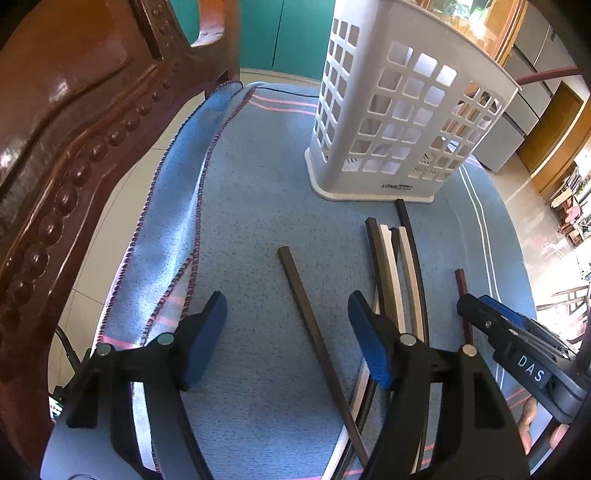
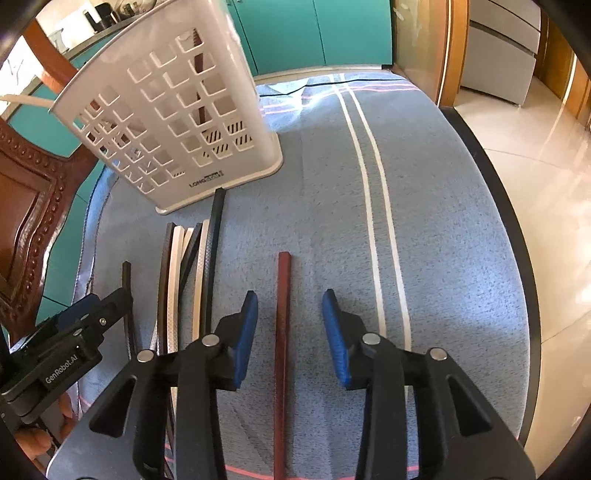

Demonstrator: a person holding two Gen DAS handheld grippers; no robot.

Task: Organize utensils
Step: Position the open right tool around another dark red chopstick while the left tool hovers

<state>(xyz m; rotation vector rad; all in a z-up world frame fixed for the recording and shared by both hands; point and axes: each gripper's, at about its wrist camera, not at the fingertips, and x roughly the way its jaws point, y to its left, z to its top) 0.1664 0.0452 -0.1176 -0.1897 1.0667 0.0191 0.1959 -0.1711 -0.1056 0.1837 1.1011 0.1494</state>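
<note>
White grid holder, blue cloth w/ white+pink stripes

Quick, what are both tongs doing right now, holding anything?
Left tongs: open, holding nothing; a dark brown chopstick lies on the cloth between them.
Right tongs: open, holding nothing; a reddish chopstick lies between them.

White plastic basket matt – blue cloth fuzzy – carved wood chair glossy.

Carved wooden chair at left, teal wall, glossy beige tile floor, sunlit.
</note>
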